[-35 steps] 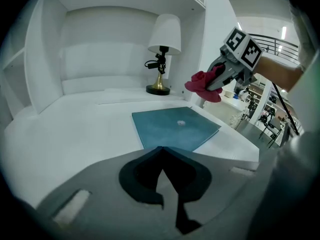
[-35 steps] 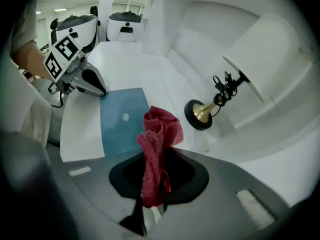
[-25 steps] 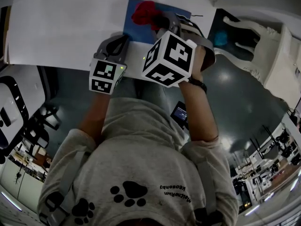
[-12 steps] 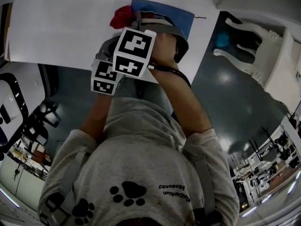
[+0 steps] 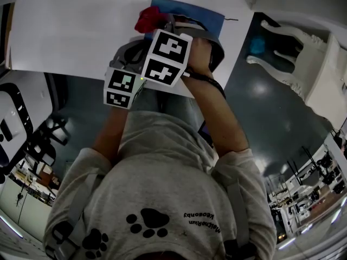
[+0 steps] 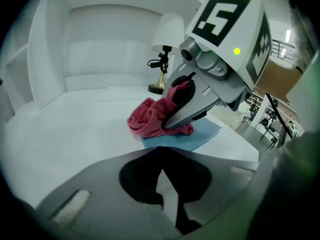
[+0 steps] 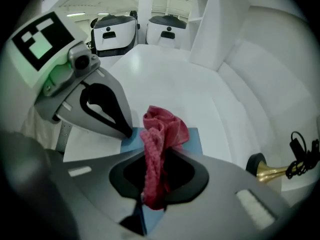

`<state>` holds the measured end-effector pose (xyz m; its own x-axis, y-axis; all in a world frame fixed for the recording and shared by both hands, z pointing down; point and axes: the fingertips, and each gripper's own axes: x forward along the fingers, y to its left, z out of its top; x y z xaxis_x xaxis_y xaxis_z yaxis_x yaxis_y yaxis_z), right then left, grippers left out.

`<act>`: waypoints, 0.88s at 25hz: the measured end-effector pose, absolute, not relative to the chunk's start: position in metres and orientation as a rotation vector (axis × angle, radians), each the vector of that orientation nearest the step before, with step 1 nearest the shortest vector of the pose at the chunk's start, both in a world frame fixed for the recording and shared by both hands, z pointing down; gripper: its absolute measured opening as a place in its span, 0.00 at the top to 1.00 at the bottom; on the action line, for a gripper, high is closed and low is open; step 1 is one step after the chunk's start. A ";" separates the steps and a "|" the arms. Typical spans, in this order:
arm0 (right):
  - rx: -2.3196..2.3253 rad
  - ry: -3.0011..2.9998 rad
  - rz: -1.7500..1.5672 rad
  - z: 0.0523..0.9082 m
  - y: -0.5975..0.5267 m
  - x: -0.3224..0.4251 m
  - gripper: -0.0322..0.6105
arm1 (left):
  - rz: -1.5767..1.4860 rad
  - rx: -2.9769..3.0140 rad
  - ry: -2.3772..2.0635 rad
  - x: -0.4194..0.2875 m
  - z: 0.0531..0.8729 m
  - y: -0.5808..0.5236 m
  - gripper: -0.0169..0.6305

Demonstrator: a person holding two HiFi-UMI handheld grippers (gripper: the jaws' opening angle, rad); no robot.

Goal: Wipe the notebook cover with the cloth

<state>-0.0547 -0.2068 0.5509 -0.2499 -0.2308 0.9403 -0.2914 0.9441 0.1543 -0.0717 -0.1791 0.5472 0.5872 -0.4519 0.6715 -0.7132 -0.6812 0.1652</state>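
A blue notebook (image 5: 198, 12) lies flat on the white table (image 5: 70, 31). My right gripper (image 7: 151, 153) is shut on a bunched red cloth (image 7: 165, 126), which presses on the notebook's left part (image 6: 200, 136). In the head view the cloth (image 5: 146, 20) sits at the cover's left edge, ahead of the right gripper's marker cube (image 5: 168, 56). My left gripper (image 6: 161, 146) is shut, and its tips rest on the notebook's near corner (image 7: 131, 143). Seen from the left gripper view, the right gripper (image 6: 167, 125) slants down into the cloth (image 6: 150, 119).
A brass lamp with a white shade (image 6: 166, 34) stands behind the notebook, and its base (image 7: 265, 170) and black cable (image 7: 300, 154) lie to the right. A white chair (image 5: 303, 53) and a teal object (image 5: 256, 46) are right of the table. White walls enclose the table's back.
The right gripper dragged the cloth left across the cover to its left edge, then came back slightly right. The left gripper stayed on the corner.
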 end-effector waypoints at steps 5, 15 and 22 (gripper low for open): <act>0.429 -1.826 0.133 0.550 -0.193 -0.016 0.87 | 0.852 2.403 -0.942 -0.075 0.546 -0.178 0.98; 0.530 -1.736 0.224 0.549 -0.174 0.065 0.87 | 0.849 2.403 -0.934 -0.074 0.546 -0.178 0.98; 0.599 -1.647 0.314 0.554 -0.160 0.116 0.87 | 0.850 2.403 -0.931 -0.073 0.548 -0.178 0.98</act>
<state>0.1163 -0.1597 0.5544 -0.0715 -0.2033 0.9765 -0.5483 0.8259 0.1318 -0.0728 -0.1784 0.5483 0.5879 -0.4498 0.6724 -0.7101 -0.6851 0.1625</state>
